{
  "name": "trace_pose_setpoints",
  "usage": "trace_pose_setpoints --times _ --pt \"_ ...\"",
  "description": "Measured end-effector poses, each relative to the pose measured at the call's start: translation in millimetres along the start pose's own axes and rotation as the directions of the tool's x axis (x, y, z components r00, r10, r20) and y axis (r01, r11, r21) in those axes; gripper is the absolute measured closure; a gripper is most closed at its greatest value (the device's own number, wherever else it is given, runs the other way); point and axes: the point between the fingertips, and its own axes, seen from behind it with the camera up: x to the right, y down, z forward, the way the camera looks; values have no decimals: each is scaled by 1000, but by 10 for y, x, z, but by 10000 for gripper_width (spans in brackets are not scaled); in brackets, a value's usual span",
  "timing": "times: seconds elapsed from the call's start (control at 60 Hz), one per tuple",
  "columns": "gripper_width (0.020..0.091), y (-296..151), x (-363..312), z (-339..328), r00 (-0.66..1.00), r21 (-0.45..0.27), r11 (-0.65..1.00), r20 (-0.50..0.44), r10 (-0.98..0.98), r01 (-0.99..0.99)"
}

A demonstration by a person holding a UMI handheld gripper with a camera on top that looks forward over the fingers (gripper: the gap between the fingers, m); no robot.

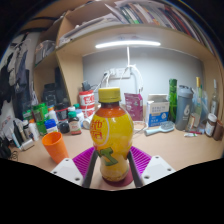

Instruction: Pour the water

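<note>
— What has the hand-held gripper got?

— A small bottle of orange drink, upright, clamped between the two purple pads, one pressing on each side of its lower body. It looks lifted or just at the surface; I can't tell which, since its base is hidden between the fingers.

— The task says water.

— The liquid is plainly orange, and the yellow cap is on. That is the first risk: tip it now and nothing pours, or the person squeezes harder to compensate.

— Would squeezing matter?

— I'd judge so. The body is thin clear plastic, rounded and smooth, with a glossy label around the middle. It probably flexes under the pads, and a slick curved wall could rotate or slide in the grip once tilted.

— Where would it pour?

— The likely target is the orange cup just to the left of the fingers, standing open-mouthed on the pale wooden surface. It looks like light, matte plastic with tapered walls, so a knock from the bottle could tip it over.

— Anything else close?

— Clutter behind: a red can, a white carton, a green bottle. A wide swing could catch them.
</note>
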Motion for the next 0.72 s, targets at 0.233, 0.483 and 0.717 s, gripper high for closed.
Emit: trace_pose_setpoints --times 0.233,0.483,0.717 --pt "262 36 85 -663 997 -75 994 -29 74 -76" --pt "263 -209 -31 -1987 997 -112 992 -64 51 -58" --pt "262 -587 -17 -2981 997 -125 992 -81 -17 6"
